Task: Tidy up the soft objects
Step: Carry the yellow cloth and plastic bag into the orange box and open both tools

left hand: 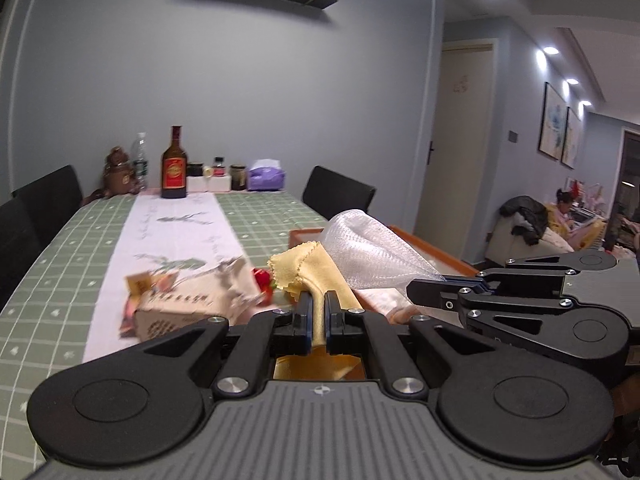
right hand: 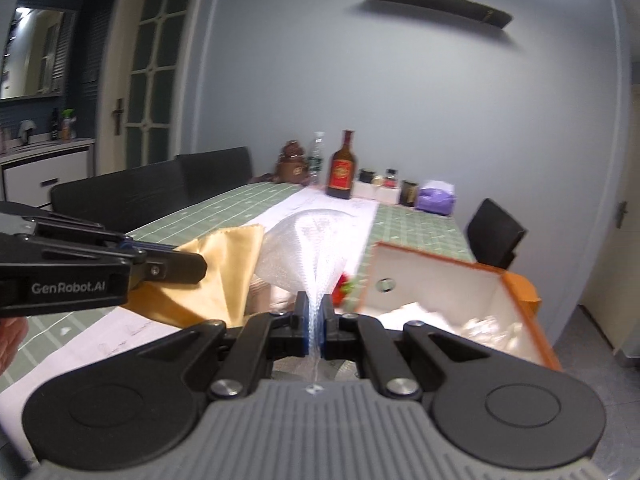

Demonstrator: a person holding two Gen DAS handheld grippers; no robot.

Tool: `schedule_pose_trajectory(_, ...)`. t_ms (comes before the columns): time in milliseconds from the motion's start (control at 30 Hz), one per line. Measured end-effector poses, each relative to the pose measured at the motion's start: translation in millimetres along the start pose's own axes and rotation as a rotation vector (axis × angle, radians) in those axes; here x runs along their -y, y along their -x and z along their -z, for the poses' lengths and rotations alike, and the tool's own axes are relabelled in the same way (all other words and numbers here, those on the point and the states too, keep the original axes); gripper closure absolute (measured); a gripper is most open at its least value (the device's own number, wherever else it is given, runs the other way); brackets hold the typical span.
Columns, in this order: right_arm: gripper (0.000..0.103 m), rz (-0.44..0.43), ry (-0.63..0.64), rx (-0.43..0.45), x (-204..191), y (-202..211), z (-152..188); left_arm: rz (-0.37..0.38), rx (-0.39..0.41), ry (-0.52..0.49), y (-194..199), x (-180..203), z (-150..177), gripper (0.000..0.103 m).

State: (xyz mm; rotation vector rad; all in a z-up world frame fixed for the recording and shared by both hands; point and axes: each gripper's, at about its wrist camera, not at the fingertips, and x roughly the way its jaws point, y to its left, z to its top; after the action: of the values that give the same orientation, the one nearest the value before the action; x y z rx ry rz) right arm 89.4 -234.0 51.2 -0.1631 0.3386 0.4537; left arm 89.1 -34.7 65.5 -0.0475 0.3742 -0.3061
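while the left wrist view looked down a green checked table [left hand: 52, 264] with a white runner [left hand: 172, 232], the left gripper [left hand: 316, 312] was clamped on a yellow cloth [left hand: 308, 268], a strip of it pinched between the blue pads. just to the right, the right gripper [left hand: 424, 286] was clenched on a clear mesh bag [left hand: 360, 244] that fanned upward. behind them stood an orange-rimmed box [left hand: 424, 242]. a printed carton [left hand: 188, 300] lay blurred on the runner, its writing unreadable; a brown bottle [left hand: 174, 168] at the far end wore a red label too small to read.

in the right wrist view, the right gripper [right hand: 316, 320] squeezed the mesh bag [right hand: 308, 236] to a thin pleat. the left gripper [right hand: 196, 266], marked "GenRobot.AI", held the yellow cloth [right hand: 216, 276]. the box [right hand: 440, 284] held pale crumpled things.
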Motion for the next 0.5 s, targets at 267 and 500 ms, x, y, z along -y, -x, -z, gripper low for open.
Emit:
schedule_pose_trajectory(267, 0.102, 0.067, -0.098, -0.032, 63.6, -5.3, -11.1, 0.072, -0.021, -0.035, -43.4, 15.5, -23.7, 0.097)
schedule_pose_trajectory(500, 0.102, 0.088, -0.181, -0.087, 115.3, -26.8, -8.5, 0.107, -0.079, -0.128, -85.9, 37.2, -34.3, 0.097)
